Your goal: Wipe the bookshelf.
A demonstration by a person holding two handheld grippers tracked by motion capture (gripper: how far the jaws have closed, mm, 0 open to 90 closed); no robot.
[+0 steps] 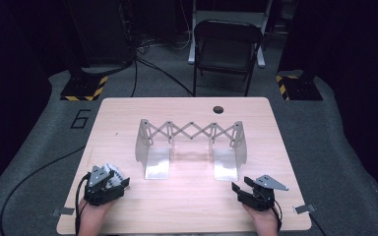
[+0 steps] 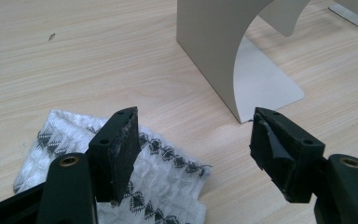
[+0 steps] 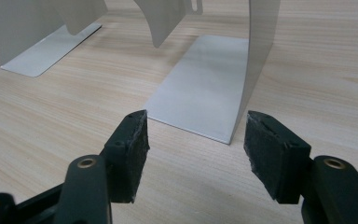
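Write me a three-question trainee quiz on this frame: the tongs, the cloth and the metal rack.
1. True or false: the left tongs are shut on the cloth.
2. Which is nearest the right tongs? A) the cloth B) the rack's right foot plate C) the chair
3. What joins the rack's two upright ends?

Key:
1. False: the jaws stand open, with the cloth lying on the table under the left jaw.
2. B
3. A scissor lattice of crossed bars.
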